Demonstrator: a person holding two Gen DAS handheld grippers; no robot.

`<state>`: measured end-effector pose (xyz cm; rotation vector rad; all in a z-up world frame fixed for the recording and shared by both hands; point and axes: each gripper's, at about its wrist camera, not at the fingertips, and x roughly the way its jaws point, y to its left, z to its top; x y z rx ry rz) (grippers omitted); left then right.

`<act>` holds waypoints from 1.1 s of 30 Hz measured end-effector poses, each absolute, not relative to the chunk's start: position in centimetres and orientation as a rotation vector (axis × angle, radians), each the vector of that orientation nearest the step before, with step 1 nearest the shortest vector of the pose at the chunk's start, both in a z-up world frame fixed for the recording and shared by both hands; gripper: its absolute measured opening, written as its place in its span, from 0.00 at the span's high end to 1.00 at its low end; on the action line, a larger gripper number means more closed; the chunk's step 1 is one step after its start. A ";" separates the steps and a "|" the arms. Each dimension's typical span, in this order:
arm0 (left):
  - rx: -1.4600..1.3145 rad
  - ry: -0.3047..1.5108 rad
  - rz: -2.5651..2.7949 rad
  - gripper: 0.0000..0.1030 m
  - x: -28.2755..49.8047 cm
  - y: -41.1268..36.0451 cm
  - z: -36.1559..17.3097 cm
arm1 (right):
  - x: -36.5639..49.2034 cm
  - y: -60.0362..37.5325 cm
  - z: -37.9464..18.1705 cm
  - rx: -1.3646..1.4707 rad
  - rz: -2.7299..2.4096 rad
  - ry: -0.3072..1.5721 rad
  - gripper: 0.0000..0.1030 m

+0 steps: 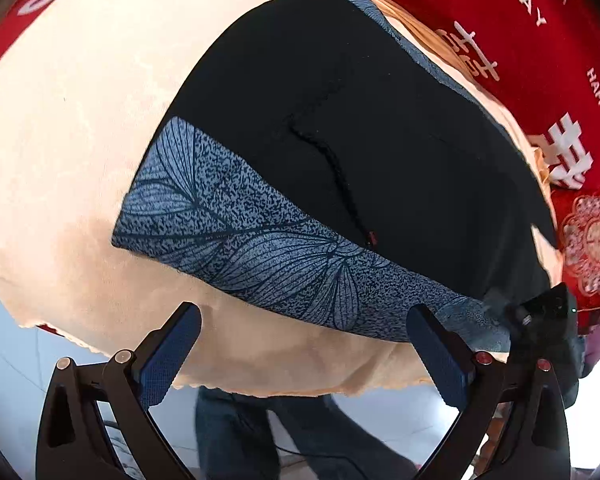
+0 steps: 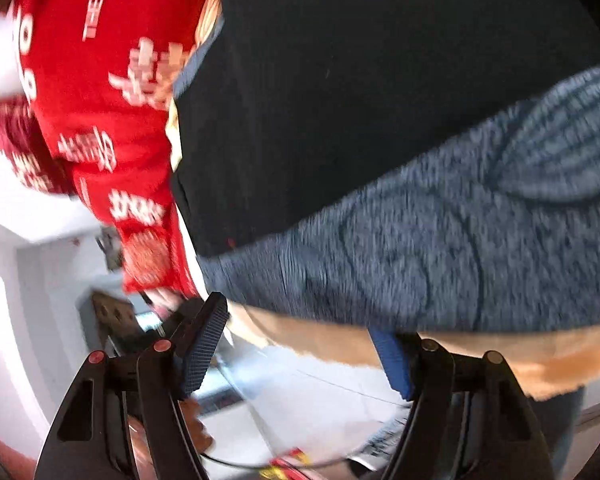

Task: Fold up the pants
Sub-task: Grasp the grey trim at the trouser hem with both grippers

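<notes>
The black pants (image 1: 340, 128) lie folded flat on a beige cloth (image 1: 68, 120). Their blue-grey leaf-patterned band (image 1: 260, 252) runs along the near edge. My left gripper (image 1: 304, 320) is open and empty, just in front of the band. My right gripper (image 2: 300, 320) is open and empty at the band's (image 2: 440, 248) near corner, above the beige edge (image 2: 340, 344). It also shows in the left wrist view (image 1: 548, 316), at the band's right end. The black part fills the upper right wrist view (image 2: 360, 100), which is blurred.
A red cloth with white lettering (image 1: 520, 40) lies under the beige cloth, beyond the pants. It also shows in the right wrist view (image 2: 100, 120). The table's near edge and white floor (image 1: 380, 420) lie below. Legs in jeans (image 1: 240, 440) stand near the edge.
</notes>
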<state>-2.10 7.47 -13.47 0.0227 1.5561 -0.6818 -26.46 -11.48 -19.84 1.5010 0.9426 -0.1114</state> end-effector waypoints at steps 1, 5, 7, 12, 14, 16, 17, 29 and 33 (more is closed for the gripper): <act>-0.004 1.569 -0.685 0.00 -2.0 7.6 -13.5 | -26.3 -11.7 -19.6 1.528 -0.110 0.911 0.29; -0.176 1.618 -0.688 0.00 -1.9 6.1 -13.8 | -25.5 -12.6 -15.9 1.556 -0.044 0.781 0.37; -0.242 1.603 -0.678 0.00 -1.4 5.0 -13.8 | -25.1 -12.7 -14.1 1.536 0.001 0.750 0.37; -0.188 1.558 -0.617 0.51 0.1 3.2 -14.0 | -24.8 -13.1 -12.8 1.483 0.039 0.783 0.37; -0.161 1.561 -0.635 0.55 0.3 3.5 -14.0 | -25.4 -13.5 -13.5 1.454 -0.010 0.829 0.37; -0.131 1.559 -0.659 0.55 0.3 3.6 -13.8 | -26.9 -13.9 -14.8 1.445 -0.088 0.866 0.37; -0.118 1.559 -0.669 0.55 0.3 3.2 -13.7 | -28.1 -14.3 -15.5 1.449 -0.136 0.876 0.37; 0.058 1.568 -0.712 0.61 0.2 3.0 -13.0 | -38.5 -16.5 -18.3 1.808 -0.407 0.475 0.65; 0.057 1.559 -0.667 0.66 0.4 2.8 -12.1 | -38.4 -17.2 -16.5 1.797 -0.433 0.475 0.93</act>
